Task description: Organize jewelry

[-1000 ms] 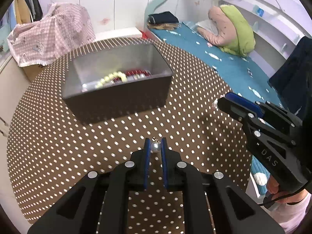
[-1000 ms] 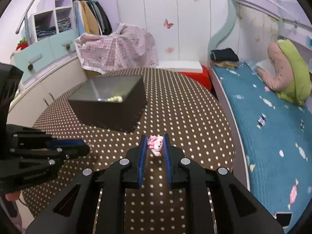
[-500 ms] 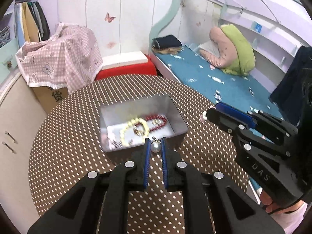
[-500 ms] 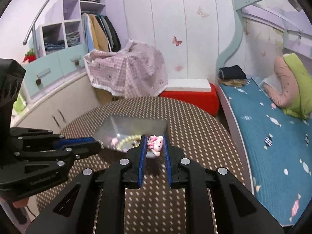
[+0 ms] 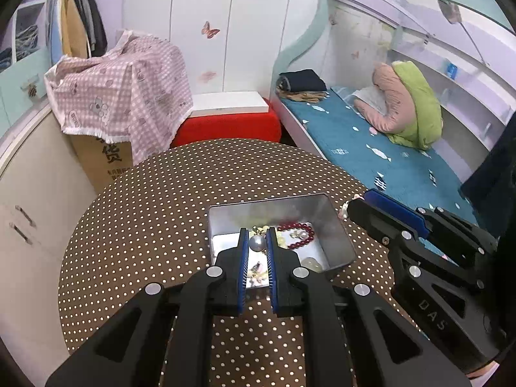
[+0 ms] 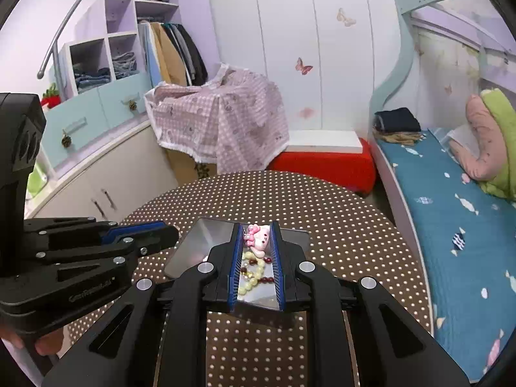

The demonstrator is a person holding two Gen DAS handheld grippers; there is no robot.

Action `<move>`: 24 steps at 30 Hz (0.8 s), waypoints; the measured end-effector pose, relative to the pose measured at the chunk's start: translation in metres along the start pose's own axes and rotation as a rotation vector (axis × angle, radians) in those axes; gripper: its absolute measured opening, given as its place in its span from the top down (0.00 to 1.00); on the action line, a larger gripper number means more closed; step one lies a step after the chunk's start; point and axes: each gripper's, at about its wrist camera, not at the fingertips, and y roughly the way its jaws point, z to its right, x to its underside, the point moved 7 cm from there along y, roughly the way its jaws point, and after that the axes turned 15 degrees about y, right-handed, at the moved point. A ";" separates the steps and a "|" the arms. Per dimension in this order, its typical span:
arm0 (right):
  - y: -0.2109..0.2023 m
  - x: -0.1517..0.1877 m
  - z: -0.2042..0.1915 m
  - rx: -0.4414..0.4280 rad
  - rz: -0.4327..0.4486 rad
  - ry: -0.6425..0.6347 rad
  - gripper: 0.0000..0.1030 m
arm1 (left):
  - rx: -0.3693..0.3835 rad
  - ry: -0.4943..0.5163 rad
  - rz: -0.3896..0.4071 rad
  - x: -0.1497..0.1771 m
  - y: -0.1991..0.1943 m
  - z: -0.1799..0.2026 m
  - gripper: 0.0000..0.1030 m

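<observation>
Below the left gripper [image 5: 257,244], its fingers [image 5: 244,259] hide part of the metal tin [image 5: 335,225]; pale trinkets [image 5: 258,269] between them stay unidentifiable. The right gripper [image 6: 257,242] covers the tin's middle.

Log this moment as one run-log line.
left claw: shut on pearl earring above metal tin | right claw: shut on pink charm above tin | tin contents: red bead bracelet, pale bead strand

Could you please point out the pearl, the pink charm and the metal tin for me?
pearl [image 5: 257,243], left wrist view, centre of the bead.
pink charm [image 6: 259,240], right wrist view, its middle.
metal tin [image 5: 335,232], left wrist view, right inner wall.
</observation>
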 end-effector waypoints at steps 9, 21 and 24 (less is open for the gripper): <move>0.001 -0.009 0.007 0.023 0.031 0.037 0.22 | -0.035 -0.061 -0.031 0.007 0.015 -0.028 0.42; -0.008 0.001 0.037 0.099 0.012 0.087 0.21 | -0.073 -0.050 -0.053 0.018 0.009 -0.029 0.30; -0.014 0.006 0.043 0.109 0.008 0.104 0.21 | -0.078 -0.048 -0.051 0.021 0.005 -0.026 0.25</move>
